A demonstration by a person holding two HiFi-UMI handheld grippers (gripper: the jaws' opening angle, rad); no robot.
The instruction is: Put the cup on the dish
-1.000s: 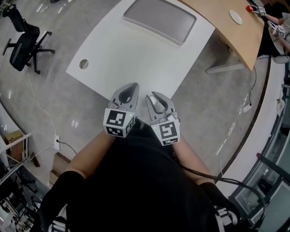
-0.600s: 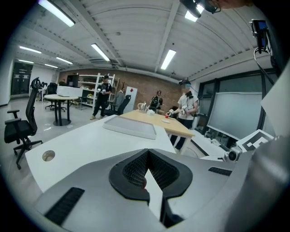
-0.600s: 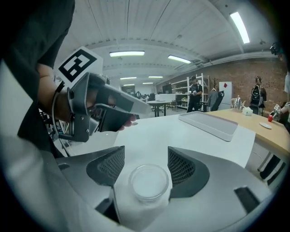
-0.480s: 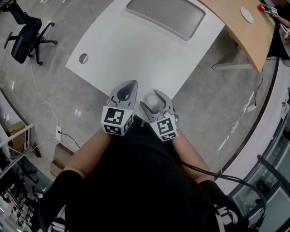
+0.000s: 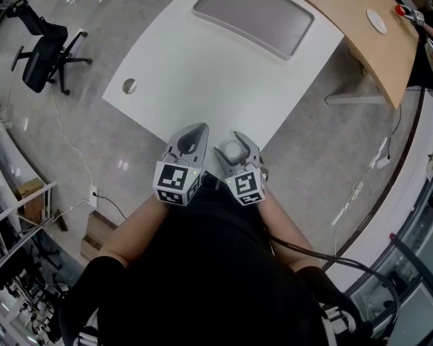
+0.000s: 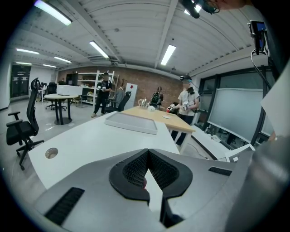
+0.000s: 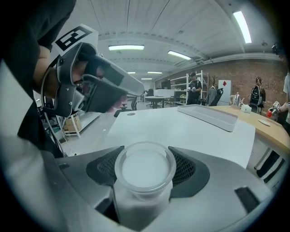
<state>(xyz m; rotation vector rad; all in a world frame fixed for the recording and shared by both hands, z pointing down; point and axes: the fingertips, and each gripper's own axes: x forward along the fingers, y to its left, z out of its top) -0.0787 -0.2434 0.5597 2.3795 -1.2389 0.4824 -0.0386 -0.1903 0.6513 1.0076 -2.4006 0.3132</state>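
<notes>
The cup sits pinched in the right tongs, whose jaws have just been opening wide round it; the head view shows only its pale top. The left tongs are pressed together. Both hang at the white desk's near edge; a far white disc may be the dish.

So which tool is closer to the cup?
Right. The cup sits between the right tool's jaws, which have just opened; the left tool is beside it, not touching.
</notes>
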